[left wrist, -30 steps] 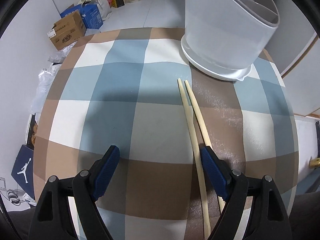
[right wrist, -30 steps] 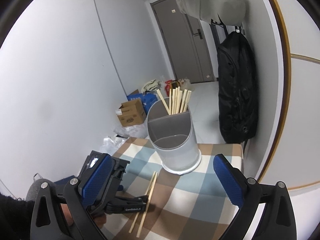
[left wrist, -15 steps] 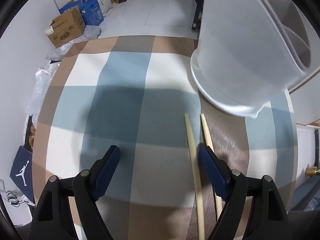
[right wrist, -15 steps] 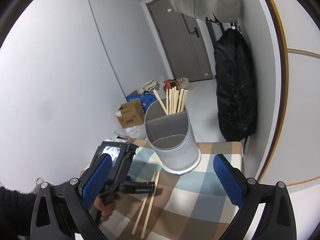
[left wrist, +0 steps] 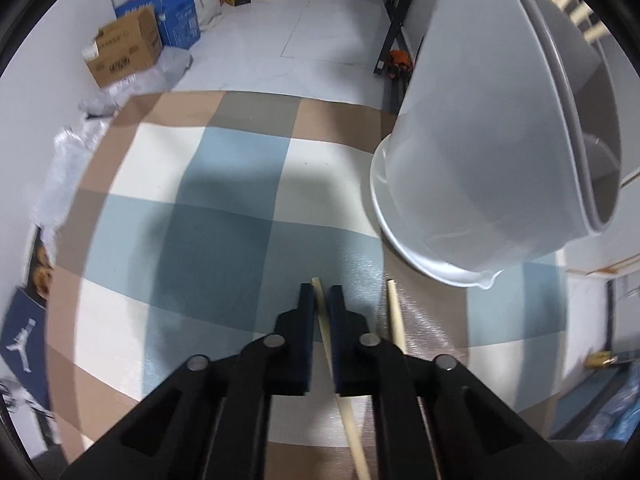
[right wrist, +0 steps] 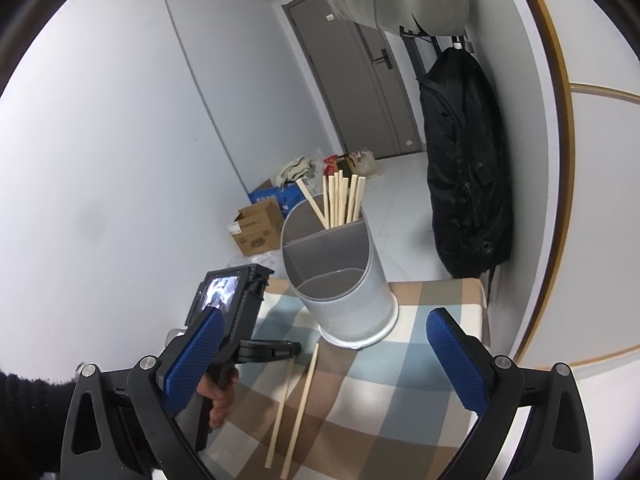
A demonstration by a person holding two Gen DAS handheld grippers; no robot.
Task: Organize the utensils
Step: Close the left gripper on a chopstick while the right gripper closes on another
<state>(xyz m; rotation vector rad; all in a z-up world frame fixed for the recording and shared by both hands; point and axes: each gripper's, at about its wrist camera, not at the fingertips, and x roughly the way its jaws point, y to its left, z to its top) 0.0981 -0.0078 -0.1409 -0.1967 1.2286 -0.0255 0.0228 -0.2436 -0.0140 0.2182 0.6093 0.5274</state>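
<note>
Our left gripper is pinched tight on one chopstick near its far tip, the stick running back between the pads toward us over the checked desk. A second chopstick lies just to the right of that gripper, apart from the first. Ahead and to the right stands the grey utensil holder on its white base. Our right gripper hovers with its blue pads spread wide and nothing between them; beyond it the holder carries a bundle of chopsticks in its rear compartment.
</note>
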